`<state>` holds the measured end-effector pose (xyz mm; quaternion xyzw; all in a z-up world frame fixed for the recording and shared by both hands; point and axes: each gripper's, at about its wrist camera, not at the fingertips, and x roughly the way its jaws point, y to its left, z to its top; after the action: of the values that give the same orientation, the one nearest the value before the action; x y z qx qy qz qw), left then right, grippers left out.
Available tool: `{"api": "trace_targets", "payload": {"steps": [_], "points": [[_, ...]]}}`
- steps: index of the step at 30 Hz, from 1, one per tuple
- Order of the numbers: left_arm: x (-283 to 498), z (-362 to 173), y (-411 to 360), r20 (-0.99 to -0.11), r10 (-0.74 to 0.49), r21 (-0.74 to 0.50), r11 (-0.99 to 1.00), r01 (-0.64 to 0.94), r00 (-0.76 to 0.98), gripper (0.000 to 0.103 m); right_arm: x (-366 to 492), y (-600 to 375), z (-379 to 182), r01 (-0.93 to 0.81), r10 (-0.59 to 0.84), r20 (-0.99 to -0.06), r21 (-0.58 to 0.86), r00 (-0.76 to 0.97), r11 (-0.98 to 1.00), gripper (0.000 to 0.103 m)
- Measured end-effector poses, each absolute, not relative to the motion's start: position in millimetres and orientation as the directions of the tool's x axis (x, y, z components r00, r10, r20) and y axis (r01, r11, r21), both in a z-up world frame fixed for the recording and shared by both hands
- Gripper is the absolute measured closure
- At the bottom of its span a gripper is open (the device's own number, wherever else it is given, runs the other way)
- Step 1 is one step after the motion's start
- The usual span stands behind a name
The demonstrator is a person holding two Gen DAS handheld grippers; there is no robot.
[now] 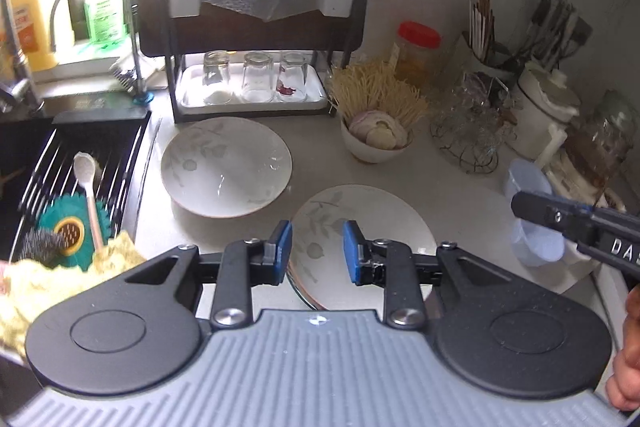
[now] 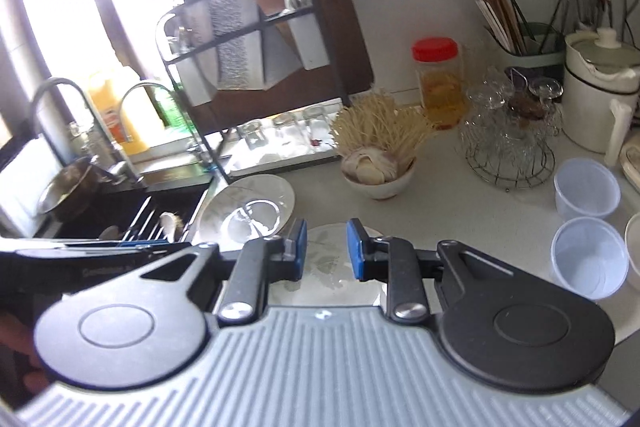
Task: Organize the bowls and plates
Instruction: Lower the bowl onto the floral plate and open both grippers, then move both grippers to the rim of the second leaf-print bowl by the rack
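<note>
Left wrist view showed my left gripper (image 1: pixel 317 251) parted and empty, hovering above the flat plate (image 1: pixel 362 227) directly beneath it. The deep bowl (image 1: pixel 226 167) sat just beyond, to its left, on the counter (image 1: pixel 440 187). My right gripper (image 2: pixel 327 250) also stood parted, nothing between its pads. Both pieces looked like glazed ceramic: stiff, slick, breakable, fairly heavy. I judged the rim the only place to pinch.
</note>
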<state>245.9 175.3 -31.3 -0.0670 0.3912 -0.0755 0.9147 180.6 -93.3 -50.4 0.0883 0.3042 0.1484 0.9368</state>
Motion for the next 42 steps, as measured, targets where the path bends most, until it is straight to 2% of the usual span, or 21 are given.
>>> {"api": "trace_targets", "payload": {"steps": [5, 12, 24, 35, 42], "points": [[203.9, -11.5, 155.9, -0.683, -0.132, -0.152, 0.988, 0.036, 0.718, 0.071, 157.2, -105.0, -42.6, -0.299, 0.385, -0.52, 0.245, 0.763, 0.922, 0.077], [148.9, 13.1, 125.7, -0.646, -0.114, -0.177, 0.984, -0.003, 0.755, 0.068, 122.8, -119.4, -40.7, -0.375, 0.46, -0.5, 0.265, 0.734, 0.888, 0.077], [82.4, -1.9, 105.1, -0.665, -0.075, -0.197, 0.977, -0.078, 0.743, 0.068, 80.0, -132.4, -32.2, -0.453, 0.518, -0.5, 0.255, 0.694, 0.854, 0.077], [88.7, -22.3, 121.7, -0.723, -0.084, -0.205, 0.974, -0.096, 0.686, 0.068, 79.5, -128.0, -51.5, -0.426, 0.503, -0.553, 0.272, 0.664, 0.863, 0.077], [120.3, -30.6, 143.4, -0.733, -0.104, -0.219, 0.972, -0.089, 0.672, 0.062, 103.3, -105.0, -55.5, -0.405, 0.484, -0.566, 0.27, 0.667, 0.873, 0.077]]}}
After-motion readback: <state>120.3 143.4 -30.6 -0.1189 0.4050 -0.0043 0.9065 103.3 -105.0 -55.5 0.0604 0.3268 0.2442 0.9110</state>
